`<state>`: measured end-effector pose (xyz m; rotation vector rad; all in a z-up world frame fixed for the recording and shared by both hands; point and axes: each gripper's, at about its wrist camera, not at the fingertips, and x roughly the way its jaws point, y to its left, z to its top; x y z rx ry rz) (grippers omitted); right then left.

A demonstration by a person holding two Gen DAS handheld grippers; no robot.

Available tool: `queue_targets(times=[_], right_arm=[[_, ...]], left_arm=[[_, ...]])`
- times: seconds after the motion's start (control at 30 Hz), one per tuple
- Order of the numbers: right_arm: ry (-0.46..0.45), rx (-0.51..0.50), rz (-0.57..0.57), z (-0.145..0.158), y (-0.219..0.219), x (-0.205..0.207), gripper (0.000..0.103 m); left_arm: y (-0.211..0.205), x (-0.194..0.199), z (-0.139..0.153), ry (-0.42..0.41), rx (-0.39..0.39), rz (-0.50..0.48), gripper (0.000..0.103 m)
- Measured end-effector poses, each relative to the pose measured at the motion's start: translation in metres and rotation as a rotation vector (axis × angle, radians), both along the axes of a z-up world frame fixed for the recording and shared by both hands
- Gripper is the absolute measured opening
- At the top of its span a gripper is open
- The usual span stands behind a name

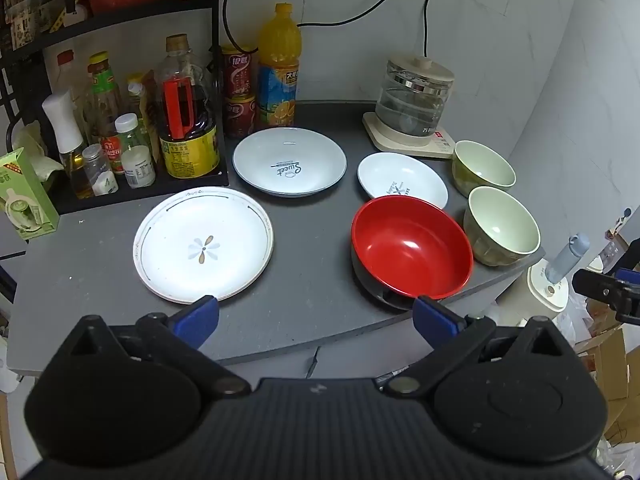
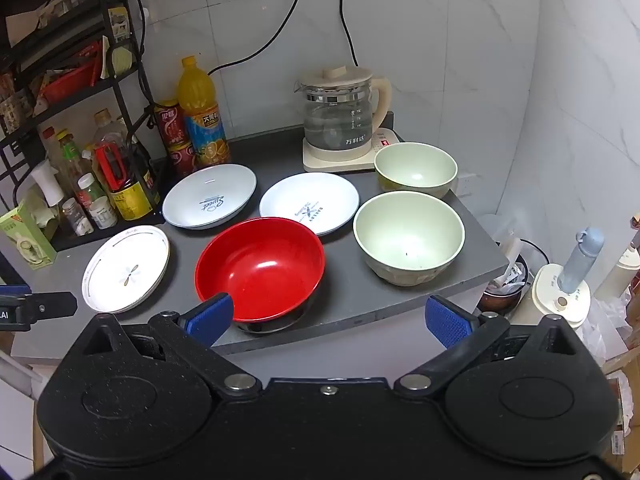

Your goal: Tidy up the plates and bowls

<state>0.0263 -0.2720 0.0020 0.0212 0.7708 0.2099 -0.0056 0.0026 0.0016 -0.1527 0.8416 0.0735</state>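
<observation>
A glass kettle (image 2: 340, 120) stands behind, an orange juice bottle (image 2: 200, 112) beside 2 stacked red cans (image 2: 174, 140).

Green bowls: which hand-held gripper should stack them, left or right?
Probably right. The near green bowl and far green bowl sit ahead of the open right hand-held gripper; the open left hand-held gripper faces the flower plate.

From my feed the corner was white marble-look tile walls (image 2: 480, 60) with black cords (image 2: 344, 12) hanging down. A grey countertop (image 1: 312, 292) sat against them, and a black metal rack (image 1: 120, 16) crammed with bottles and clutter stood on its left.
</observation>
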Motion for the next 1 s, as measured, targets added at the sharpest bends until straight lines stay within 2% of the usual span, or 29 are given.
queue_targets(times=[1.0], right_arm=[[0.012,0.010,0.025,0.001,0.003,-0.007,0.103]], left_arm=[[0.000,-0.014,0.005,0.001,0.016,0.013,0.102]])
